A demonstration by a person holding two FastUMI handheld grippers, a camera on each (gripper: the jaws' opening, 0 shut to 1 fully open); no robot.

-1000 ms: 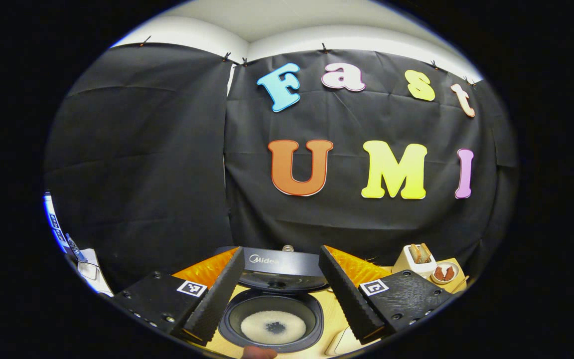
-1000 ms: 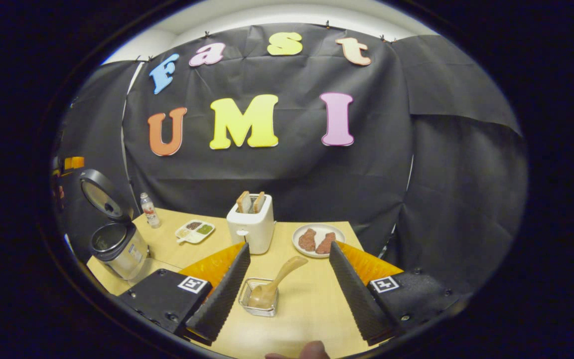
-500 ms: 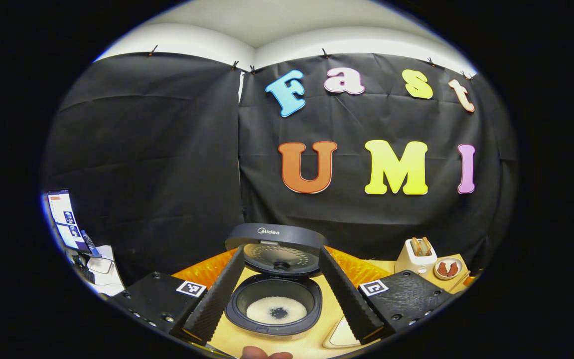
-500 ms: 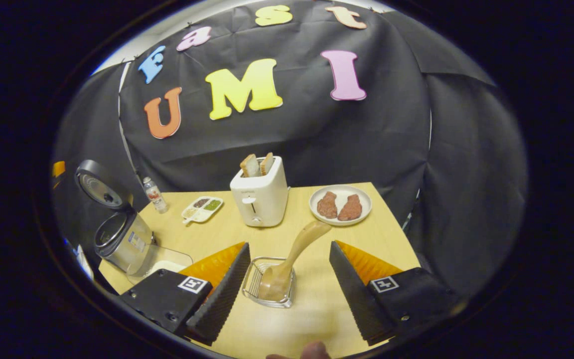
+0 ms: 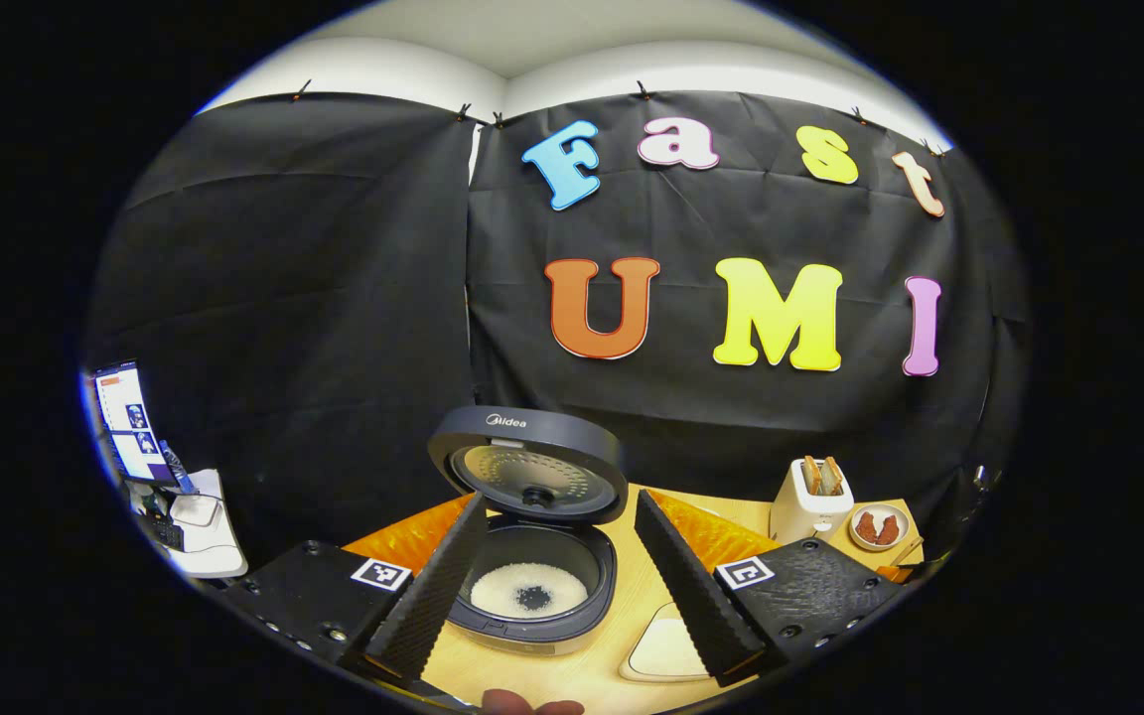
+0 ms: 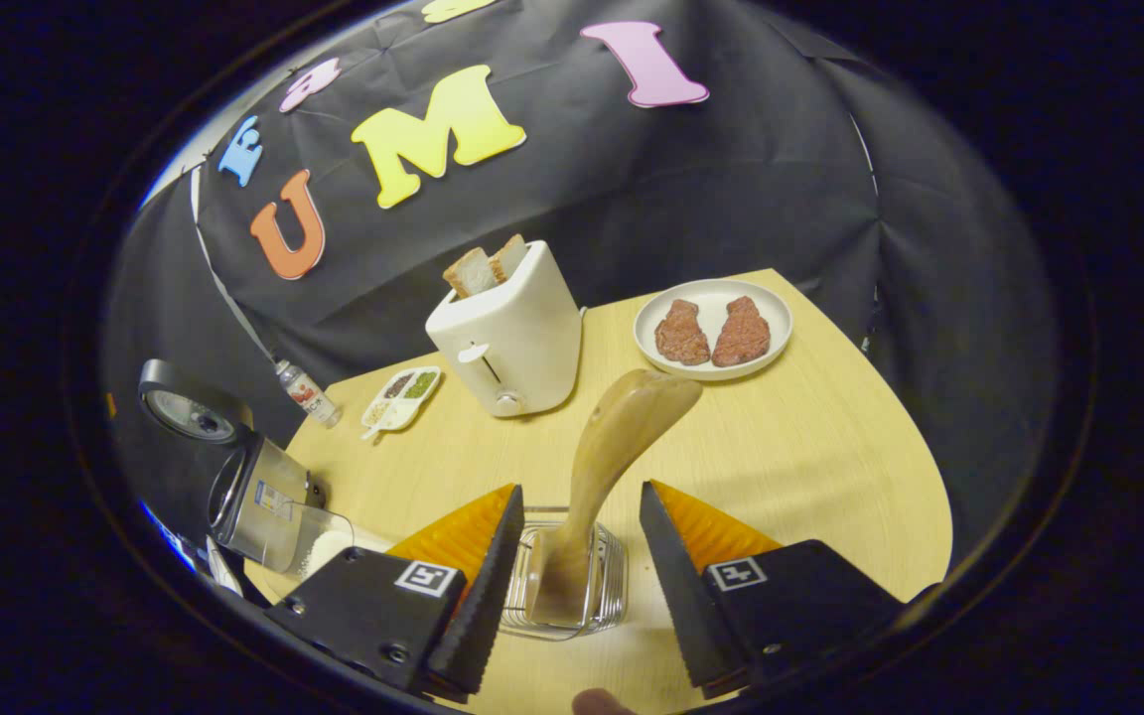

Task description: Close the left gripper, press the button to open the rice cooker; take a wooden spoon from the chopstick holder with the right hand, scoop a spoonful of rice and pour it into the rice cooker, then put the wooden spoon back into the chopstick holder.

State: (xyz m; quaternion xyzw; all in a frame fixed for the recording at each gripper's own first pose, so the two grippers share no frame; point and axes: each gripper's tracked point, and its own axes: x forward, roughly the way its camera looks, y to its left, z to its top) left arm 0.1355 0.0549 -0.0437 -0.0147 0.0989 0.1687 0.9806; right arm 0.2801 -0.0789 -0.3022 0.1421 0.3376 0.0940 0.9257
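Observation:
The rice cooker (image 5: 572, 624) stands with its lid (image 5: 527, 467) raised, and rice (image 5: 502, 594) covers the pot's bottom around a dark spot. My left gripper (image 5: 560, 500) hovers in front of it, open and holding nothing. In the right gripper view, the wooden spoon (image 6: 632, 412) stands bowl-down in the wire chopstick holder (image 6: 614, 566). My right gripper (image 6: 580, 492) is open with the spoon's shaft between its fingers, and neither finger touches it. The cooker (image 6: 259, 487) also appears far left in that view.
A clear container of rice (image 6: 329, 546) sits beside the cooker, also seen as a pale dish (image 5: 666, 650). On the wooden table (image 6: 810, 437) are a toaster with bread (image 6: 507, 333), a plate of meat (image 6: 771, 303), a condiment dish (image 6: 395, 397) and a small bottle (image 6: 306, 392).
My left gripper drew back from the cooker, so the lid now shows in full. My right gripper dropped toward the holder, and its fingers now straddle the spoon.

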